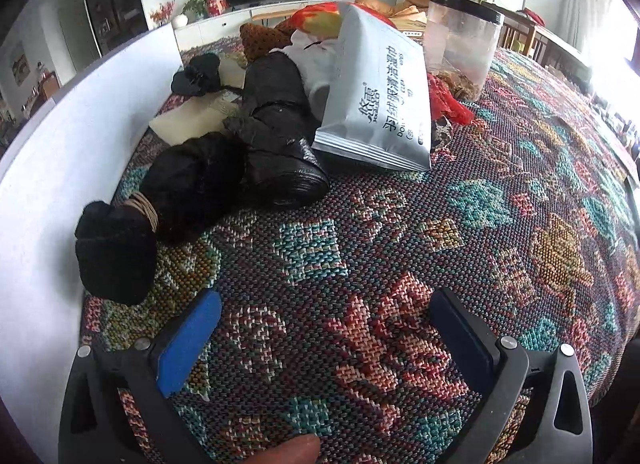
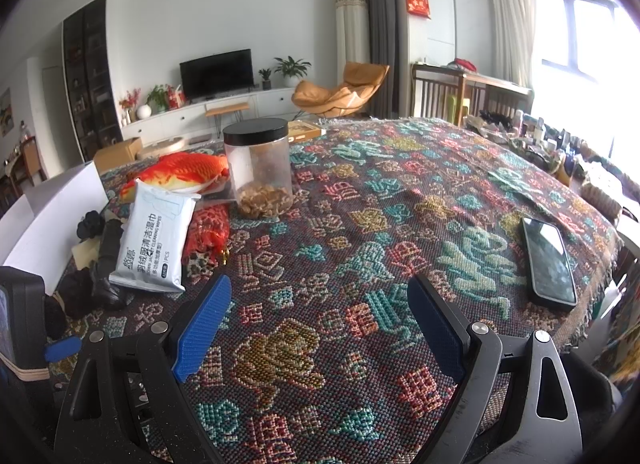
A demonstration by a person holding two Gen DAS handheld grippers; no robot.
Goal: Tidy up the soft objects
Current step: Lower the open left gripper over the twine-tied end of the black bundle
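A pile of soft things lies at the table's left side against a white board. It holds a black cloth bundle tied with string, a black plastic bag roll, a grey wet-wipes pack, a red fish plush and a red mesh bag. My left gripper is open and empty over the woven cloth, just right of the black bundle. My right gripper is open and empty above the table's middle.
A clear jar with a black lid stands behind the pile. A phone lies at the right near the cloth's fringed edge. The patterned tablecloth covers the table. Clutter lines the far right edge.
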